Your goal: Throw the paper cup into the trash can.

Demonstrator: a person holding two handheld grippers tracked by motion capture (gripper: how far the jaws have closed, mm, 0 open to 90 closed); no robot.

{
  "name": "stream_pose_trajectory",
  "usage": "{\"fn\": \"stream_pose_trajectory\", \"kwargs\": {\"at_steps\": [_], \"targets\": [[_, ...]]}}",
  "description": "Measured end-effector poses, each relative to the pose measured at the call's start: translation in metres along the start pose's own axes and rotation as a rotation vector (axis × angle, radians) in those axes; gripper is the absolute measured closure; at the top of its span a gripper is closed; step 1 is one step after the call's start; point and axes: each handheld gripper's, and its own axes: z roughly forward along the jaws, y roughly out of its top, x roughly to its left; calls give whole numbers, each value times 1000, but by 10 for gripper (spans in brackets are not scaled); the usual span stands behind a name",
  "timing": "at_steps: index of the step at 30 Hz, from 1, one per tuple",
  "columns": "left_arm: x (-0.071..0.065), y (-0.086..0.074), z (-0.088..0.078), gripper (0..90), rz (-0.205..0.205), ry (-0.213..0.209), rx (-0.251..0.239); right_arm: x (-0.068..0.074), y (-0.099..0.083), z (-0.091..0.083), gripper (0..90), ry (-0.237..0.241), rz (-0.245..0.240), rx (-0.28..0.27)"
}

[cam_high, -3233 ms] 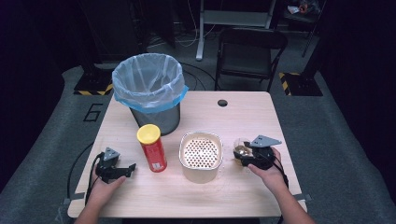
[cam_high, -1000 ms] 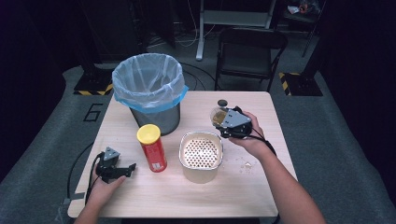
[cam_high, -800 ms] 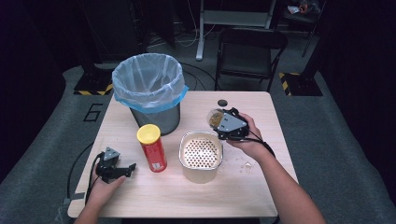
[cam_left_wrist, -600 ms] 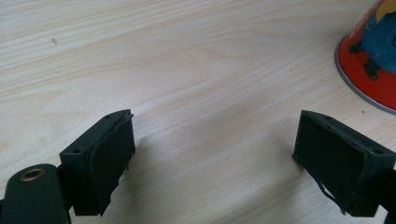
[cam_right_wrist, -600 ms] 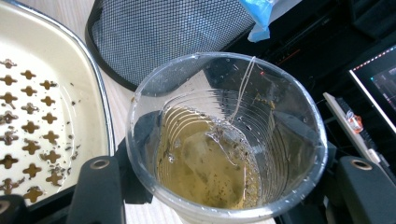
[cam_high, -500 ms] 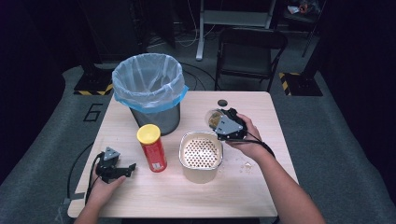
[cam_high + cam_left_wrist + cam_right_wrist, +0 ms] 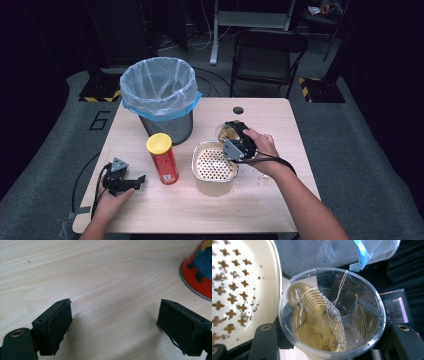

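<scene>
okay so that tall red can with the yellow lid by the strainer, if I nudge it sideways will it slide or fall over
The can stands upright, tall on a narrow base, so a high nudge would likely tip it. Once down, its round body would probably roll. The wooden table looks smooth, so a low push may slide it instead.

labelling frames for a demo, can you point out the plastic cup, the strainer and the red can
plastic cup (image 7: 332,315): right gripper view, its clear inner wall, wet with tea.
strainer (image 7: 214,163): high view, its perforated white floor.
red can (image 7: 159,143): high view, its yellow lid.
</scene>
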Motion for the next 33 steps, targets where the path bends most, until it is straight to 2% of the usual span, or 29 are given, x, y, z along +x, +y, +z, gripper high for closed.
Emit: {"fn": "stream_pose_trajectory", "kwargs": {"at_steps": [1,2,4,5,6,7,8,9,10,11,12,13,17,24,25,26,27,33], "targets": [[0,0,0,120,0,0,0,2,2,0,377,-10,-37,7],[0,0,0,119,0,0,0,2,2,0,377,-10,-37,7],[0,0,0,119,0,0,0,6,7,0,379,-38,-116,21],[0,0,0,120,0,0,0,7,8,0,379,-46,-139,26],[0,0,0,120,0,0,-1,9,10,-1,379,-56,-178,31],[0,0,0,120,-1,0,-1,13,14,-1,380,-67,-245,38],[0,0,0,120,-1,0,-1,16,14,-2,381,-79,-259,50],[0,0,0,120,0,0,0,16,17,-2,381,-86,-323,50],[0,0,0,120,0,0,0,16,17,-2,381,-86,-323,50],[0,0,0,120,0,0,0,19,21,-2,382,-105,-390,55],[0,0,0,120,0,0,0,19,21,-2,382,-105,-390,55],[0,0,0,120,0,0,0,21,23,-3,382,-138,-456,68],[0,0,0,120,0,0,0,25,27,-4,382,-169,-551,80],[0,0,0,120,0,0,0,28,29,-6,381,-183,-612,79],[0,0,0,120,0,0,0,28,30,-8,381,-185,-642,80],[0,0,0,120,1,0,1,28,31,-8,380,-186,-642,75],[0,0,0,120,1,0,0,28,31,-8,380,-186,-619,69],[0,0,0,120,1,0,1,28,33,-9,379,-194,-639,61]]}}
